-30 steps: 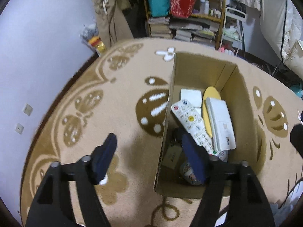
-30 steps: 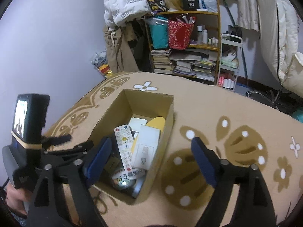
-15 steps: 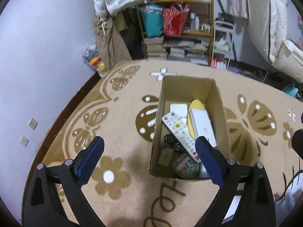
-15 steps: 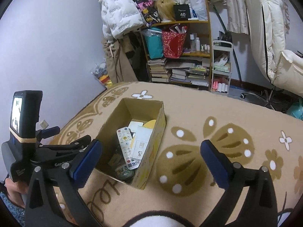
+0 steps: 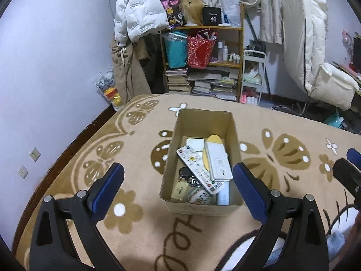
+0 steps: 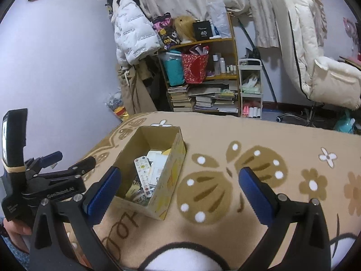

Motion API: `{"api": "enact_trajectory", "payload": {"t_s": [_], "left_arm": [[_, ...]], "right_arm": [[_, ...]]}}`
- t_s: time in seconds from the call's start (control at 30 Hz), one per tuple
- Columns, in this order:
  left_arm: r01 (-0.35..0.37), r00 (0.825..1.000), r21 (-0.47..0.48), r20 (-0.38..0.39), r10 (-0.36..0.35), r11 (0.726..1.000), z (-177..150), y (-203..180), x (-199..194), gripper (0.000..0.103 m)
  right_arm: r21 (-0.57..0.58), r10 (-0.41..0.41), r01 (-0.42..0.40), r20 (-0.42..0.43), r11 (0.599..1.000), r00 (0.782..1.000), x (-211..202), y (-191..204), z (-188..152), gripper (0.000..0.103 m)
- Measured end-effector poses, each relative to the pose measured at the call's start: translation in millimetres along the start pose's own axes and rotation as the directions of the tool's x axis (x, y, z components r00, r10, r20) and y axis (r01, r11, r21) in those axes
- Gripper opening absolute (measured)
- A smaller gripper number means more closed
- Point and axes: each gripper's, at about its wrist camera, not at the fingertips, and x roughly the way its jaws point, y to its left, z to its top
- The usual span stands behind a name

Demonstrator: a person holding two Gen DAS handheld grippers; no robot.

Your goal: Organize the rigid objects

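Seemingly the packing step is over: the cardboard box (image 5: 201, 160) sits on the patterned rug (image 5: 135, 214) with the white remote (image 5: 196, 169), a white flat device (image 5: 218, 160), a yellow-edged item and a tin lying inside. Nothing loose shows on the rug, so the next move probably calls for a check, or a two-sided lift of the box. The left gripper (image 5: 178, 189) hangs above the box's 6 o'clock edge, jaws wide and empty. The right gripper (image 6: 178, 194) hovers at the box's 3 o'clock side over the rug, jaws likewise wide, holding nothing.
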Motion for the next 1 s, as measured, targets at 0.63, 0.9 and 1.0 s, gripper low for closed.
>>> {"api": "enact_trajectory", "payload": {"t_s": [0.63,0.9,1.0], "left_arm": [[0.006,1.000,0.077,0.011,-0.007,0.997,-21,-12,-4,0.097],[0.010,1.000,0.075,-0.004,-0.010,0.997,-22,-14,0,0.097],[0.010,1.000,0.076,-0.003,-0.009,0.997,-22,-14,0,0.097]], "right_arm": [[-0.037,-0.069,0.068,-0.035,0.997,0.997,1,-2,-33,0.103],[0.011,-0.087,0.088,-0.058,0.996,0.995,4,-15,-33,0.103],[0.012,-0.088,0.089,-0.060,0.996,0.994,4,-16,-33,0.103]]}}
